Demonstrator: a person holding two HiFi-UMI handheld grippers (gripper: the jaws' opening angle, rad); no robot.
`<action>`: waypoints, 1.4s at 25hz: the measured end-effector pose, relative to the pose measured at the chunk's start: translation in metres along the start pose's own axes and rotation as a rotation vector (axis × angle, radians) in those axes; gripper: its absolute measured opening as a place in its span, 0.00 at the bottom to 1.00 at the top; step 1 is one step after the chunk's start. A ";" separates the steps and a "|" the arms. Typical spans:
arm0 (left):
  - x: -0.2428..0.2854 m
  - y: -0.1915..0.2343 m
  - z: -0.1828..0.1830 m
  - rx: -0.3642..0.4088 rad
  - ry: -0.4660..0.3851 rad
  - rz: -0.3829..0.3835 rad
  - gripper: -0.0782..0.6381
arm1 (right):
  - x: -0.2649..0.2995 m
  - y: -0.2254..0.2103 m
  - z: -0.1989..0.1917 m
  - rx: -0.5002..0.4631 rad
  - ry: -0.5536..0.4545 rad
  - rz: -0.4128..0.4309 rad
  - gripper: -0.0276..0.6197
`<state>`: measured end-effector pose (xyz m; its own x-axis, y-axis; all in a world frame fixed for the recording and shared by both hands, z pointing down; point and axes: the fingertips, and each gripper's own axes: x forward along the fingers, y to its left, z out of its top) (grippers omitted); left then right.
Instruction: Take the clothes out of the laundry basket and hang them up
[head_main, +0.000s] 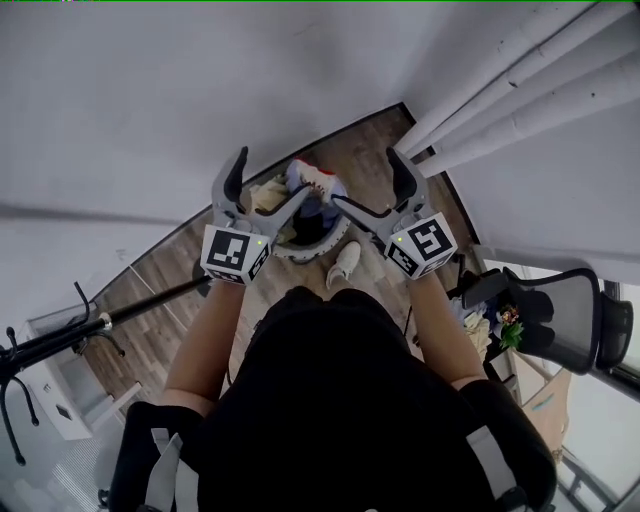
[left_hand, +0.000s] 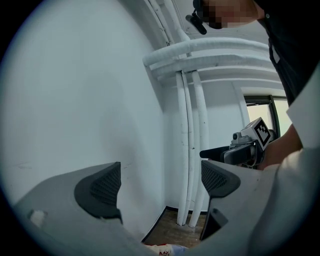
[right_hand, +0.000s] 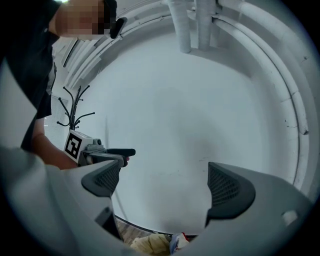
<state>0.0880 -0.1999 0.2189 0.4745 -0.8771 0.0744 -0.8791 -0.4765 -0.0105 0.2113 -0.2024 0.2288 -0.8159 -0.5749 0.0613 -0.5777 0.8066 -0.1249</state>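
The clothes (head_main: 312, 185) are lying heaped in the laundry basket (head_main: 305, 254), which is standing on the wooden floor (head_main: 345, 150) close to the white wall, directly below and between both grippers. The left gripper (head_main: 270, 186) and right gripper (head_main: 370, 186) are pointing level at the wall, fingers (right_hand: 227, 187) spread wide on both and gripping nothing. Nothing is being lifted yet. Judgement: both grippers should be tipping down towards the basket, with one pair of fingers closing on a single top garment's raised fold, not the whole heap. A coat rack (head_main: 60, 335) is standing off to the left.
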 end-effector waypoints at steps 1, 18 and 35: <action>0.013 0.003 -0.004 -0.005 0.009 0.005 0.82 | 0.005 -0.012 -0.003 0.002 0.007 0.011 0.87; 0.131 0.054 -0.226 -0.060 0.337 -0.025 0.81 | 0.087 -0.128 -0.229 0.170 0.284 0.017 0.75; 0.168 0.078 -0.526 -0.040 0.679 -0.158 0.77 | 0.130 -0.176 -0.500 0.253 0.512 -0.143 0.67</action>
<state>0.0752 -0.3527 0.7552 0.4753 -0.5591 0.6793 -0.8091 -0.5810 0.0879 0.1957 -0.3503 0.7539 -0.6732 -0.4855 0.5578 -0.7112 0.6315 -0.3088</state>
